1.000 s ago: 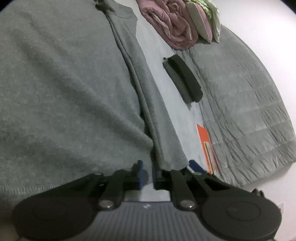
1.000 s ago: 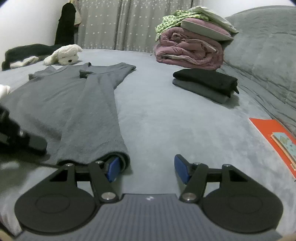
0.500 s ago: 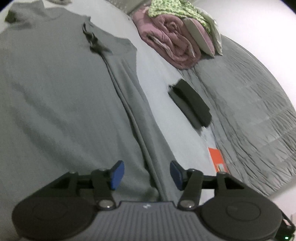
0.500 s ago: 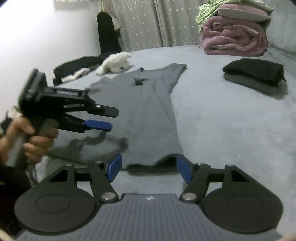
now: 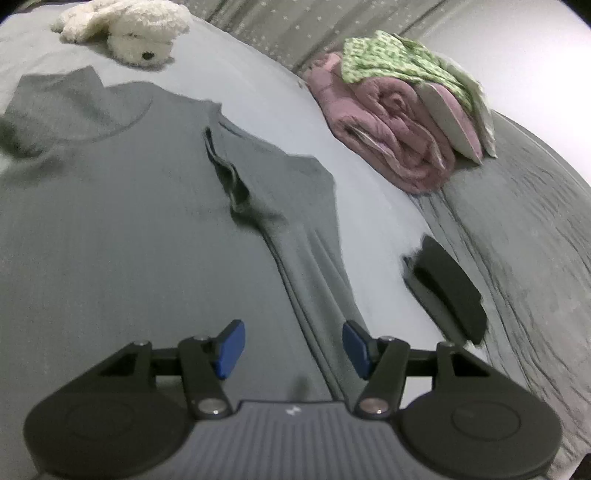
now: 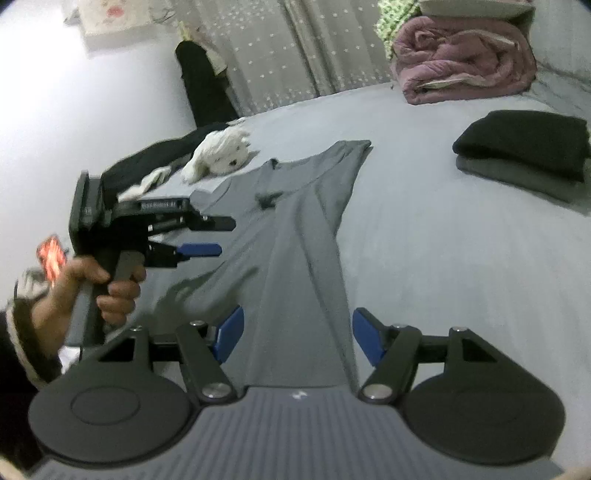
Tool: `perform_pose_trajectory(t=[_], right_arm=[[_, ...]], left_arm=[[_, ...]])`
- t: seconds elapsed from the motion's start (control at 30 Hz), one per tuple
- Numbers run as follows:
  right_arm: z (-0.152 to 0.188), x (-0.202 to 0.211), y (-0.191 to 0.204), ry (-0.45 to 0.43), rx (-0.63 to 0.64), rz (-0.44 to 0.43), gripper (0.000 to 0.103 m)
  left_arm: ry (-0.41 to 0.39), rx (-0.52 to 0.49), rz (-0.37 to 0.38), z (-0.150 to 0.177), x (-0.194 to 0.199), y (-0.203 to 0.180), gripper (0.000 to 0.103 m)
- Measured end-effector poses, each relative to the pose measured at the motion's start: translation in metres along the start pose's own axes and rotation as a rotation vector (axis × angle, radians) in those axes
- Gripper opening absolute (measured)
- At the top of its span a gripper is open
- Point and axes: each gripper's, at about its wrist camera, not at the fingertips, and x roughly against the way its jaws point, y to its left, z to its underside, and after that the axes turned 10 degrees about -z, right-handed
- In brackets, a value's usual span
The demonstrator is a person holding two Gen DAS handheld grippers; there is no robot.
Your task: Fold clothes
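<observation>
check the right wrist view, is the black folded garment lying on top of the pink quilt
No, the black folded garment lies on a grey folded piece on the bed, apart from the pink quilt further back.

I count 1 grey top spread on the bed, 2 grippers, 1 plush toy, 1 stack of 2 folded items, 1 pink quilt, 1 green cloth.
</observation>
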Motion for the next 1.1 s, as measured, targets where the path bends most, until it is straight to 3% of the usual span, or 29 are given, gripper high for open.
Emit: perform_pose_trajectory(t=[0.3, 0.5, 0.57, 0.7, 0.77, 0.8, 0.9, 1.0, 1.1], right_arm=[[-0.062, -0.061, -0.055, -0.010, -0.060, 0.047, 0.067], [-0.112, -0.110, -0.084, -0.025, -0.111, 0.088, 0.063], [-0.130, -0.130, -0.091, -0.033, -0.127, 0.098, 0.062], [-0.160, -0.177, -0.102, -0.044, -0.132, 0.132, 0.060], [-0.171, -0.201, -0.106, -0.042, -0.120, 0.146, 0.059], [-0.176, -0.212, -0.108, -0.044, -0.107, 0.148, 0.058], [-0.193, -0.242, -0.116, -0.059, -0.103, 0.156, 0.058], [-0.209, -0.268, -0.124, -0.082, -0.161, 0.164, 0.058], [-0.221, -0.289, -0.125, -0.074, -0.194, 0.229, 0.058]], left_arm=[[-0.054, 0.007, -0.077, -0.074, -0.075, 0.011, 0.057], [-0.088, 0.044, -0.120, -0.117, -0.116, 0.016, 0.049], [-0.078, 0.041, -0.162, -0.126, -0.126, 0.015, 0.036], [-0.121, 0.054, -0.174, -0.127, -0.130, 0.017, 0.031], [-0.149, 0.004, -0.187, -0.122, -0.132, 0.014, 0.018], [-0.141, -0.005, -0.188, -0.126, -0.135, 0.013, 0.017], [-0.106, 0.041, -0.105, -0.127, -0.137, 0.019, 0.009], [-0.116, 0.000, -0.121, -0.125, -0.138, 0.013, 0.007], [-0.130, -0.035, -0.113, -0.123, -0.137, 0.009, 0.005]])
